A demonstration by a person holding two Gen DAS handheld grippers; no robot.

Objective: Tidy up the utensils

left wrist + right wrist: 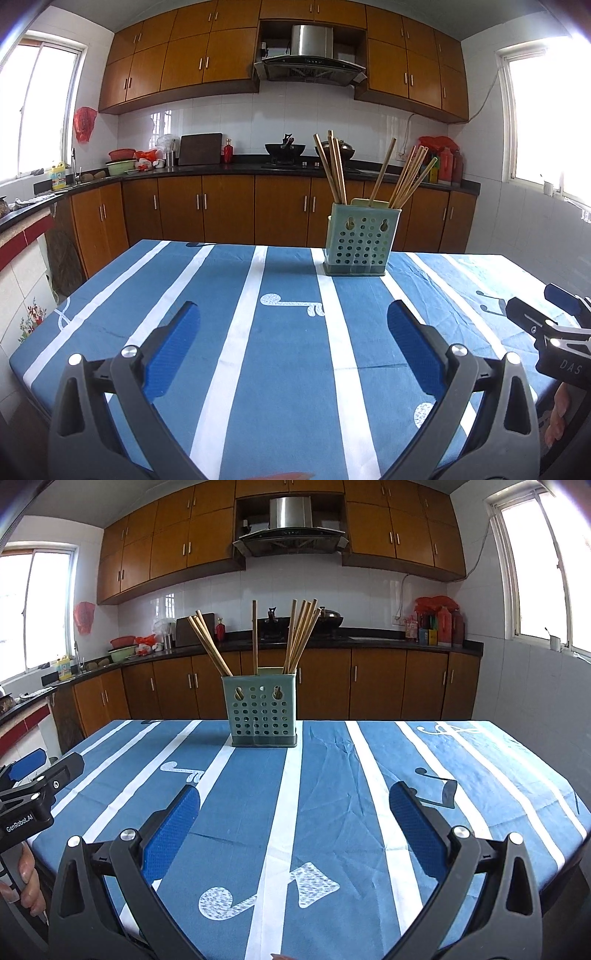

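Hovering above the near part of the table, the left gripper is holding its blue-padded fingers spread wide, with nothing between them but the blue-and-white striped tablecloth below. The right gripper is doing the same beside it, its jaws gaping wide and gripping nothing, its blue pads clear of the cloth. Both are pointing forward toward the far side of the table and are sitting roughly level with each other; the left wrist view is catching the right tool at its right edge, and the right wrist view is catching the left tool at its left edge, each with a few fingertips of the person's hand wrapping the handle. Farther out, well apart from both grippers, a pale green perforated utensil holder is standing upright near the table's far edge. Wooden chopsticks are leaning out of it in loose bunches, some fanning left, some right, one standing nearly straight. Beyond the table, brown kitchen cabinets and a dark countertop are running along the wall.
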